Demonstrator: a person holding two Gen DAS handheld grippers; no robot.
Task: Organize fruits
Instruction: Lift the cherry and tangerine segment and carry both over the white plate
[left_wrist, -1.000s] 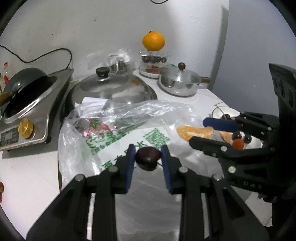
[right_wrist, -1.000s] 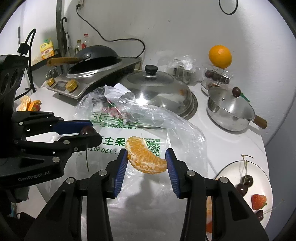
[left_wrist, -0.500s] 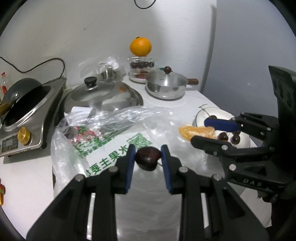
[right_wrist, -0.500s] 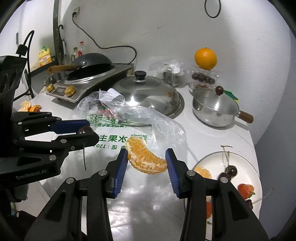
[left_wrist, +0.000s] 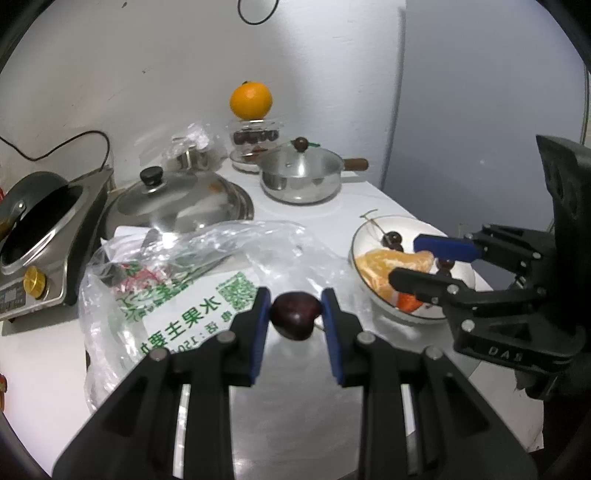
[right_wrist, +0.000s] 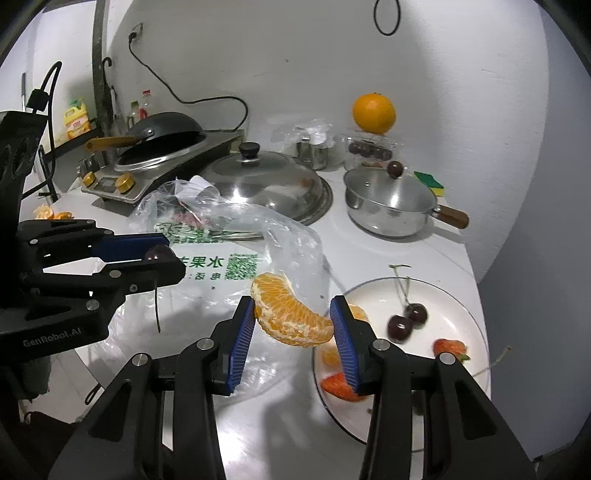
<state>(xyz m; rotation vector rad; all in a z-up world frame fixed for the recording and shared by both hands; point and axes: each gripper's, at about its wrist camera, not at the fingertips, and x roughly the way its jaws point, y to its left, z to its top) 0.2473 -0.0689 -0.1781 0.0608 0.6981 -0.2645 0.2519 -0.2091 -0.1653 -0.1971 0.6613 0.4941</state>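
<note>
Dim, cool indoor light from above. Glare flares on the plastic bag (left_wrist: 177, 266) and the steel lid (right_wrist: 266, 181); soft shadows fall on the table (right_wrist: 280, 424) below the fingers. Fisheye bends and blackens every corner; details slightly soft.

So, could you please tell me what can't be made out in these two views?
- Plate, right wrist view: its near-left part, with the orange and red pieces on it, is hidden behind the right gripper and its orange segment.
- Plastic bag, both views: contents blurred by glare and creases.
- Glass jar under the whole orange: dark fruits too small to identify.
- Cherry: its stem is hidden in the left wrist view.
</note>
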